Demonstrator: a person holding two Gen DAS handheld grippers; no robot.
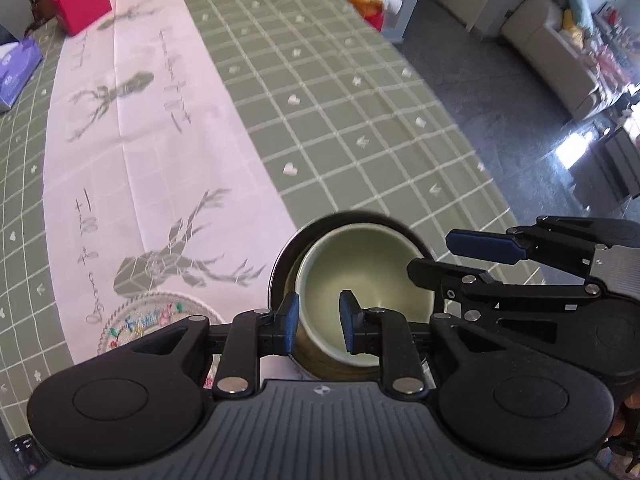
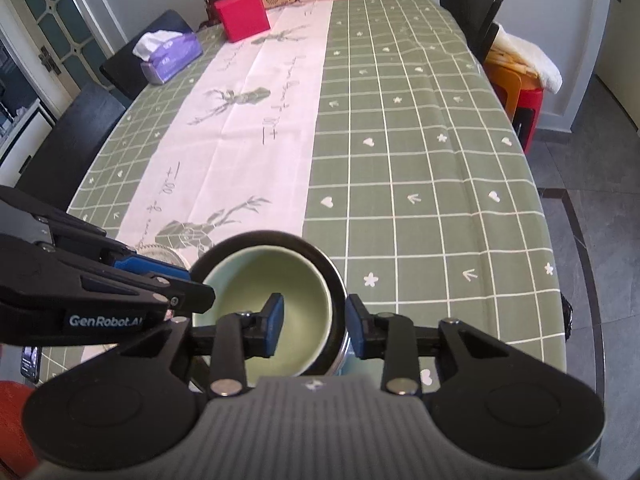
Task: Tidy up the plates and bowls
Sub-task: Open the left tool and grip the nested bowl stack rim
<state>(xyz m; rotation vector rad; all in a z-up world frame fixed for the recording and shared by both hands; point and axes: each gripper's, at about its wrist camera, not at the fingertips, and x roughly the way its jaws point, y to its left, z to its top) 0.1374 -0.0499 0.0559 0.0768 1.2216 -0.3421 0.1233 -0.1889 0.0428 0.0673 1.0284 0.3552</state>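
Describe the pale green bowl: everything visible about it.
The pale green bowl is round, smooth and glossy, apparently glazed ceramic, and looks empty. It sits upright, nested off-centre inside a larger dark-rimmed bowl near the table's front edge. The left hand-held gripper straddles its left wall, one finger inside and one outside. The right hand-held gripper straddles the right walls of both bowls. Whether the pads are pressing cannot be told.
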